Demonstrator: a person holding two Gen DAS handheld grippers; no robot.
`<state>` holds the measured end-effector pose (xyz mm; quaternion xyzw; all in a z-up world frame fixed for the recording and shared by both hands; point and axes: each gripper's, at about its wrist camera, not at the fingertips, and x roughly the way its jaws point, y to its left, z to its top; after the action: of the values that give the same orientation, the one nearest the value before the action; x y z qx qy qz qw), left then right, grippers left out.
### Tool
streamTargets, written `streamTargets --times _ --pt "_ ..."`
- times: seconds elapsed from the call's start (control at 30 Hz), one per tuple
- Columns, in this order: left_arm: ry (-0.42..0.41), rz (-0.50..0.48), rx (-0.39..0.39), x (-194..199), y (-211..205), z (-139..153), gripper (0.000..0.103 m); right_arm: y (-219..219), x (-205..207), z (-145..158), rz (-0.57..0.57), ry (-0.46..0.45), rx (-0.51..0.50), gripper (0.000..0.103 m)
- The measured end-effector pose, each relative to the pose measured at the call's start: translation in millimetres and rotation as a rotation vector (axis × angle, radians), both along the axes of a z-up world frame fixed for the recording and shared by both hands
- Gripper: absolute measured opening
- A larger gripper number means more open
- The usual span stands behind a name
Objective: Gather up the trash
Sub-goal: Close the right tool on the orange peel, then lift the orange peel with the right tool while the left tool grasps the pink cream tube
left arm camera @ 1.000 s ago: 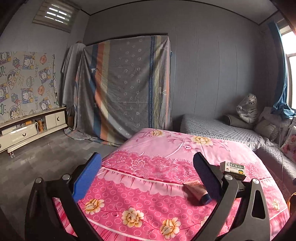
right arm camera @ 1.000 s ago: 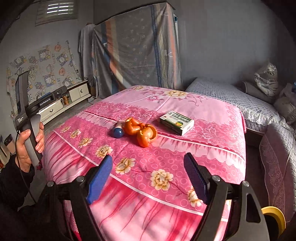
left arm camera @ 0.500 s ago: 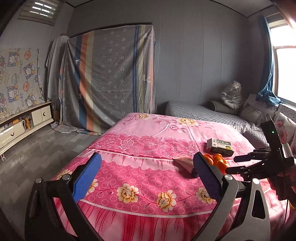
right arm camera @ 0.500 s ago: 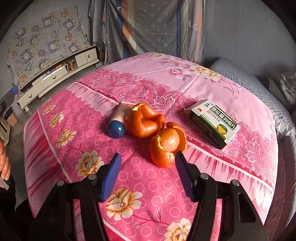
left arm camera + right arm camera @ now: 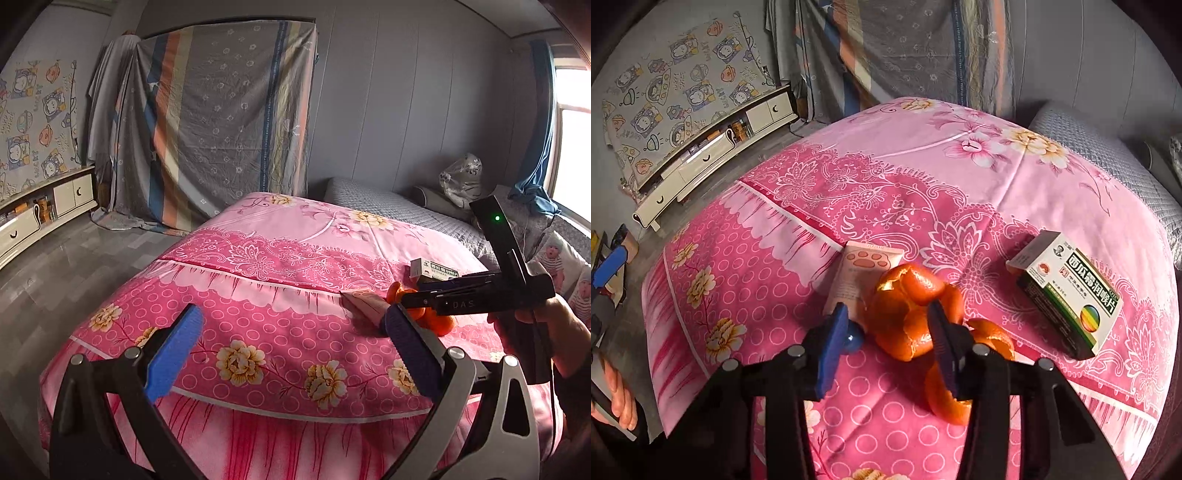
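Right gripper (image 5: pixel 886 343): we are holding its blue-padded jaws partly open, straddling the upper orange peel (image 5: pixel 908 306). Whether the pads are touching the peel, we cannot tell; nothing is clamped. A second orange peel piece (image 5: pixel 945 391) is lying just below the right jaw, partly hidden behind it. Touching the upper peel on its left, a pink paw-print tube (image 5: pixel 862 273) is lying flat, its blue cap (image 5: pixel 854 339) peeking out beside the left jaw. A green-and-white medicine box (image 5: pixel 1067 291) is sitting apart to the right. All are resting on the pink floral bedspread (image 5: pixel 886 184).

Left gripper (image 5: pixel 291 354): we are keeping its jaws wide open and holding nothing, hovering near the bed's left edge, well apart from the trash. From this view the right gripper is reaching in over the peel, with our right hand (image 5: pixel 554 325) gripping its handle.

Further out, a striped sheet (image 5: pixel 229 125) is hanging against the far wall.
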<state>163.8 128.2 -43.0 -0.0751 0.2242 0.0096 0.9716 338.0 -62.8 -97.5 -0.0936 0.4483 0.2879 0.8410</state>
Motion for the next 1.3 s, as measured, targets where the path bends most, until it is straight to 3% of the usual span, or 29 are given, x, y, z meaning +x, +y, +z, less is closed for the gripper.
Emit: streamTargets --times 0.07,0.17,0.3,0.5,0.97,1.3 --pt "0.008 0.001 0.005 1 1 -1 0.095 1 7 -9 -0.009 0.046 0.022 0.037" --pt "0.025 -0.012 0.003 4 -2 0 0.095 -3 12 -12 -0.021 0.071 0.049 0.023" --pt "0.055 -0.026 0.019 11 -12 -1 0.095 -5 7 -10 -0.007 0.089 0.072 0.015" --pt "0.122 -0.042 0.006 27 -24 -8 0.095 -22 2 -2 -0.019 0.116 0.166 0.012" --pt "0.335 -0.153 0.015 90 -76 -37 0.095 -98 -52 72 -0.032 0.007 0.383 0.012" --pt "0.429 -0.130 0.078 136 -109 -56 0.094 -145 -102 76 -0.053 -0.023 0.434 0.012"
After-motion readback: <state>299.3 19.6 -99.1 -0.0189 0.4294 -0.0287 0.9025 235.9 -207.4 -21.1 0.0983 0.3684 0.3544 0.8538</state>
